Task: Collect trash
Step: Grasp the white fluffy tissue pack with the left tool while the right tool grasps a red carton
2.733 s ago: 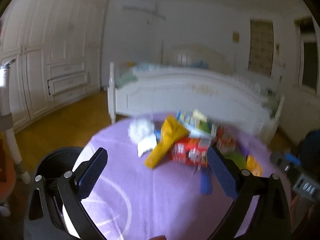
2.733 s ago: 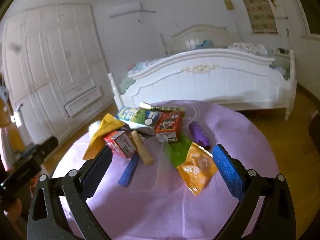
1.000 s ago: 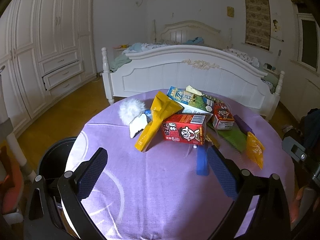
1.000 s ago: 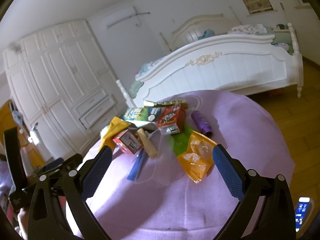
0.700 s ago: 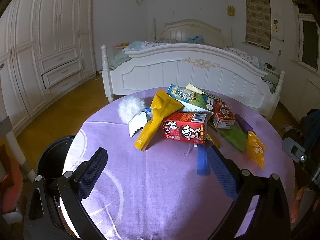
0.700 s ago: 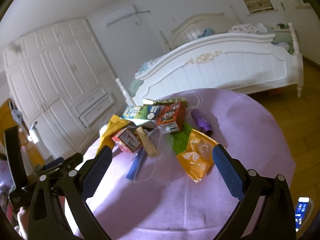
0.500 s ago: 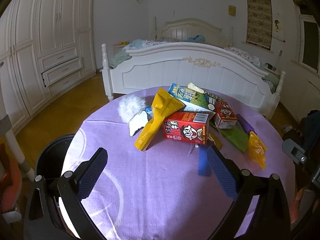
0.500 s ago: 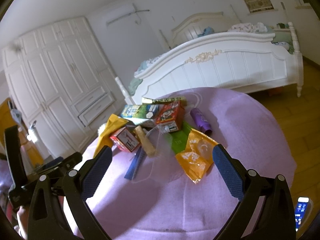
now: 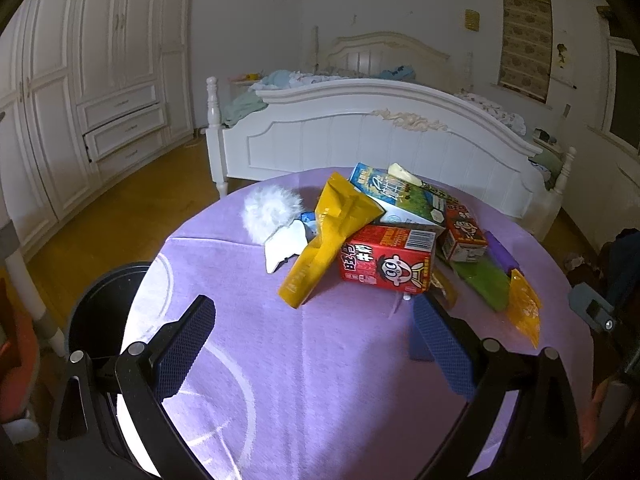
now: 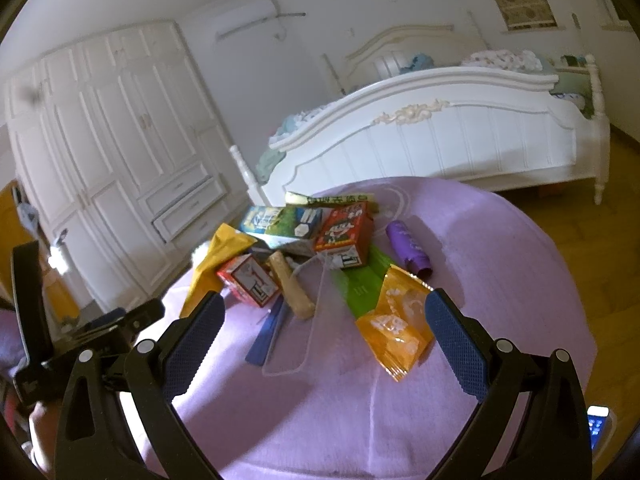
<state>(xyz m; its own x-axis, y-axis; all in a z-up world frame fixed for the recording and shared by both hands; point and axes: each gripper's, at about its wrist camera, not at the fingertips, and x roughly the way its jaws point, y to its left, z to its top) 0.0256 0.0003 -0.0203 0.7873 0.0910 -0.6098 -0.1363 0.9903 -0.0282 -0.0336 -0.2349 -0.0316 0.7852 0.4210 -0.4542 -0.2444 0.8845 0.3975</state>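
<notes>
Over table (image 9: pixel 280 360), left claw (image 9: pixel 316 344) unmoved (spread).

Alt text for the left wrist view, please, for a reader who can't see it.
The open left gripper hovers empty over a round purple-clothed table with a trash pile: a red carton, a yellow bag, a blue-green carton, white fluff and wrappers. A black bin stands by the table's left edge; a white bed is behind.
</notes>
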